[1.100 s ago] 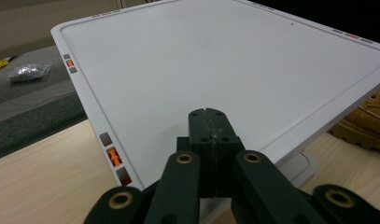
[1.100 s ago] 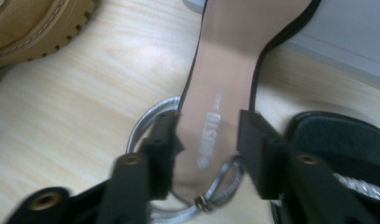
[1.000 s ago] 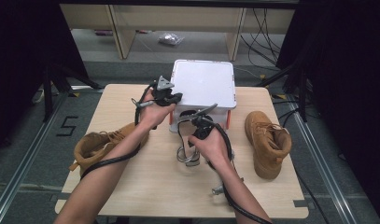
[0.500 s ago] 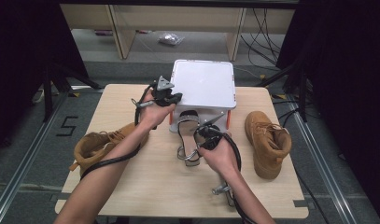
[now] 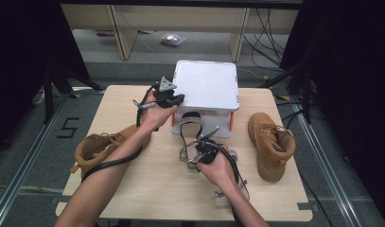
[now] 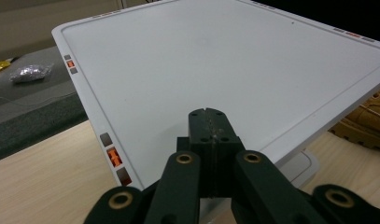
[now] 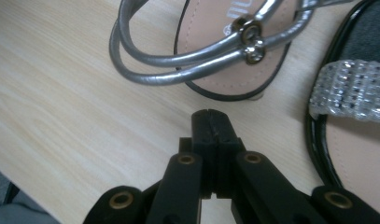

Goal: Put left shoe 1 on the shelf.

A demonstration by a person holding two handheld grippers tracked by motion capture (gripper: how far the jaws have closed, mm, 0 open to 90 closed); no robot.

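A white box with a flat lid (image 5: 206, 85) stands at the table's far middle. My left gripper (image 5: 179, 98) hovers at the lid's left edge, shut and holding nothing; in the left gripper view its tips (image 6: 207, 114) lie over the lid (image 6: 225, 65). In front of the box a black sandal with a sparkly strap (image 5: 192, 124) lies next to a silver strappy sandal (image 5: 184, 153). My right gripper (image 5: 194, 156) is low over the table, shut, its tips (image 7: 211, 116) just short of the silver sandal's straps (image 7: 187, 58) and not touching them. The black sandal (image 7: 351, 93) lies to their right.
One tan boot (image 5: 102, 146) lies on its side at the table's left, under my left forearm. A second tan boot (image 5: 270, 142) stands at the right. Bare wood (image 5: 147, 189) stretches along the near edge. Shelves and cables sit beyond the table.
My right gripper has drawn back toward the near edge and sunk lower, uncovering the black sandal. The left gripper has stayed at the lid.
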